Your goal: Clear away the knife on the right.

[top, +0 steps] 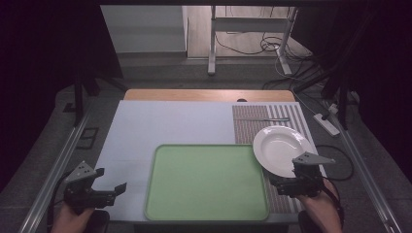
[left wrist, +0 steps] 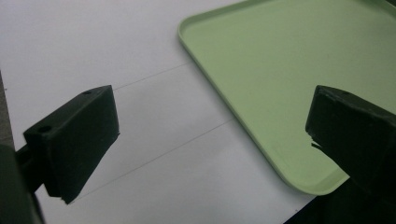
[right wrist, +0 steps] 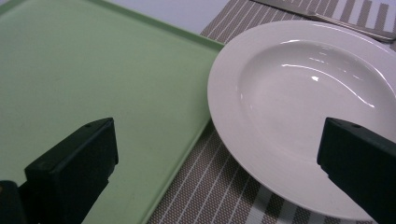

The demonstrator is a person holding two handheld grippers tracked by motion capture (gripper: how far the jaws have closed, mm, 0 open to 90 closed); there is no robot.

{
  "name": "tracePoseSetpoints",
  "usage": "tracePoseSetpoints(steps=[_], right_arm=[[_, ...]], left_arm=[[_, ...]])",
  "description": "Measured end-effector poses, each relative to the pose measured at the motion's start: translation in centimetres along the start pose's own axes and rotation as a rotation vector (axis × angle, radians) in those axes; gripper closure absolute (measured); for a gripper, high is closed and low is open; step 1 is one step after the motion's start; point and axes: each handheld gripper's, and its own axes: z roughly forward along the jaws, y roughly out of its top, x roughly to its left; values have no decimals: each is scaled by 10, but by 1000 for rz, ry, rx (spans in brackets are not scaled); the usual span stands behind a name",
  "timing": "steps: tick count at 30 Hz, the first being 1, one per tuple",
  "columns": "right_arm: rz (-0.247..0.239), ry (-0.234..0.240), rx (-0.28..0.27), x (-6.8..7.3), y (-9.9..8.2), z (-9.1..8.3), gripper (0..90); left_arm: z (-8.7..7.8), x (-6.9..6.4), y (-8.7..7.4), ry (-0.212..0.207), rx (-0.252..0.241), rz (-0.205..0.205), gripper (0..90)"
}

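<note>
**Right gripper lined up on the plate's near rim**

I have the right gripper [top: 291, 186] at the near right of the table, jaws spread wide with nothing between them, pointed at the round white glazed ceramic plate [top: 282, 150]. The plate lies flat on the brown-and-white striped woven placemat [top: 252, 121] at the right, and its left edge sits just over, or right against, the right rim of the pale green rectangular plastic tray [top: 206, 182]; I cannot tell whether the two touch. In the right gripper view the plate [right wrist: 303, 107] fills the space ahead of my right-hand jaw, while the other jaw hangs over the tray [right wrist: 93, 84].

I judge the plate stiff, fairly heavy for a rim hold, slick under its glaze, and liable to chip or break if it drops. The broad flat rim is the only place to take it: one jaw over the rim, one beneath, at the near edge. The rim stands a little off the mat, which should leave room for the lower jaw.

The left gripper [top: 109, 190] waits at the near left, jaws also wide and empty, over the light blue-grey table cover [top: 170, 121]. A slim silvery utensil [top: 269, 119] lies on the placemat beyond the plate.
</note>
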Motion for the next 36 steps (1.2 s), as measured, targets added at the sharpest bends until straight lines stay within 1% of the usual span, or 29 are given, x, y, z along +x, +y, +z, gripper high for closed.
tracePoseSetpoints(steps=[3, 5, 7, 8, 9, 10, 11, 17, 20, 21, 22, 24, 26, 29, 31, 34, 35, 36], right_arm=[[10, 14, -7, -2, 4, 4, 0], [14, 2, -14, -4, 5, 7, 0], [38, -4, -21, -7, 7, 11, 0], [38, -4, -21, -7, 7, 11, 0], [68, 4, -23, -12, 9, 15, 0], [68, 4, -23, -12, 9, 15, 0], [76, 5, -7, -16, 11, 19, 0], [79, 9, 10, -21, 17, 27, 0], [73, 9, 2, -23, 21, 32, 0], [67, 20, 5, -26, 23, 36, 0], [66, 18, 5, -27, 24, 38, 0], [69, 18, -2, -28, 24, 41, 0], [74, 20, -11, -31, 26, 46, 0], [70, 11, -9, -33, 27, 49, 0], [80, 7, -14, -36, 30, 54, 0], [93, 3, -5, -39, 32, 58, 0], [103, -4, 13, -44, 34, 64, 0], [102, -12, 24, -46, 35, 66, 0]], left_arm=[[0, 0, 0, 1, 0, 1, 29], [0, 0, 0, 2, 1, 1, 29], [0, 0, 0, 2, 2, 2, 28], [0, 0, 0, 2, 2, 2, 28], [0, 0, 0, 2, 2, 2, 29], [0, 0, 0, 2, 2, 2, 28], [0, 0, 0, 1, 3, 1, 28], [1, 0, 0, -2, 4, 0, 29], [1, 0, 0, -2, 6, 1, 28], [1, 0, 0, -3, 6, 1, 28], [1, 0, 0, -2, 6, 0, 29], [1, 0, 0, -2, 6, 1, 29], [1, 0, 0, -3, 6, 1, 28], [1, 0, 0, -3, 7, 4, 28], [1, 0, 0, -4, 9, 5, 28], [1, 0, 0, -3, 8, 5, 28], [1, 0, 0, -3, 8, 5, 28], [1, 0, 0, -3, 7, 6, 28]])
